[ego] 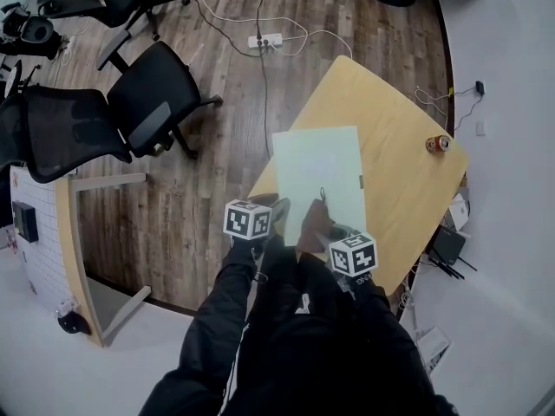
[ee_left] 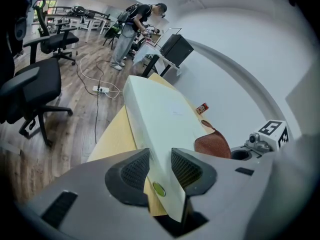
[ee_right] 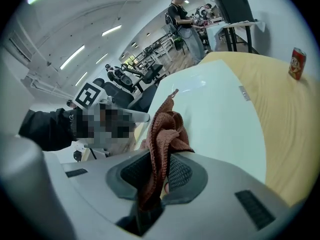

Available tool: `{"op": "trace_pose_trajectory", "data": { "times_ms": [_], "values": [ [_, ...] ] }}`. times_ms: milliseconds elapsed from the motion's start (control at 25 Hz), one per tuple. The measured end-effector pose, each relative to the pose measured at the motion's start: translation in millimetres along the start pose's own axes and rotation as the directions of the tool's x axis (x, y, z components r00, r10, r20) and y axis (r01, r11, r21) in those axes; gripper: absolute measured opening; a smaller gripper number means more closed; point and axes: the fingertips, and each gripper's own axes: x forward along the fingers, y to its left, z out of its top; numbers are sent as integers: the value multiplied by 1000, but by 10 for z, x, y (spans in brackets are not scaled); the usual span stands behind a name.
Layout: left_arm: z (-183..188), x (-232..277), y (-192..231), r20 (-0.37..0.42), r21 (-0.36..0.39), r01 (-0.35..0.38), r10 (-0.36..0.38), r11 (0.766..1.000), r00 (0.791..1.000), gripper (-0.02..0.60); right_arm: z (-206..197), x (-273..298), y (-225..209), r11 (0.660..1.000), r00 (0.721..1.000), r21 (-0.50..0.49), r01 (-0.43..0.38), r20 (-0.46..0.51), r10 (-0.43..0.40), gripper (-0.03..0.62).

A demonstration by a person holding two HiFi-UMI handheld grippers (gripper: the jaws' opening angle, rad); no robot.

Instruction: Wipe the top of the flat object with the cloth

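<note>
A pale green flat board (ego: 319,178) lies on the wooden table (ego: 408,189), its near end at the table's front edge. My left gripper (ego: 276,217) is shut on the board's near left corner; in the left gripper view the board (ee_left: 160,119) runs out from between the pads (ee_left: 186,168). My right gripper (ego: 323,232) is shut on a brown cloth (ego: 312,230) that rests on the board's near end. In the right gripper view the cloth (ee_right: 165,129) bunches up out of the jaws over the board (ee_right: 215,119).
A red can (ego: 438,144) stands near the table's far right edge. Black office chairs (ego: 113,115) stand on the wood floor to the left, with a power strip and cables (ego: 264,40) beyond the table. A person (ee_right: 182,19) stands at a desk far behind.
</note>
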Motion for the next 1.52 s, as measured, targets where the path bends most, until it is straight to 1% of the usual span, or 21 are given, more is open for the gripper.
{"op": "trace_pose_trajectory", "data": {
  "times_ms": [320,560,680,760,960,1080,1200,1320,1440,1520],
  "values": [
    [-11,11,2,-18,-3,6,-6,1000,1000,144,-76,-393,-503,996,996,22,87,15,-88,87],
    [-10,15,-1,-36,-1,9,-9,1000,999,144,-156,-727,-896,985,986,38,166,16,-167,89],
    [-19,14,6,-35,-3,14,-14,1000,999,143,-130,-865,-972,982,983,56,178,37,-180,87],
    [-18,17,5,-32,-9,21,-21,1000,999,144,-22,-934,-894,986,985,67,153,74,-158,87],
    [-23,15,-1,-32,-15,39,-39,999,999,142,381,-943,-502,995,980,83,62,184,-76,87],
    [-16,20,-8,-31,-18,46,-47,999,998,138,570,-819,-253,995,977,97,-8,215,-13,87],
    [-9,24,-13,-26,-29,62,-63,998,998,138,669,-590,-7,992,976,108,-72,215,47,87],
    [-4,9,-1,-22,-43,82,-83,996,996,138,712,-283,233,985,976,122,-125,194,100,87],
    [4,9,10,-22,-51,93,-95,994,995,138,706,43,368,979,979,136,-152,154,131,87],
    [13,16,6,-23,-54,103,-104,993,994,138,676,226,377,978,983,146,-150,124,133,87]
  ]
}}
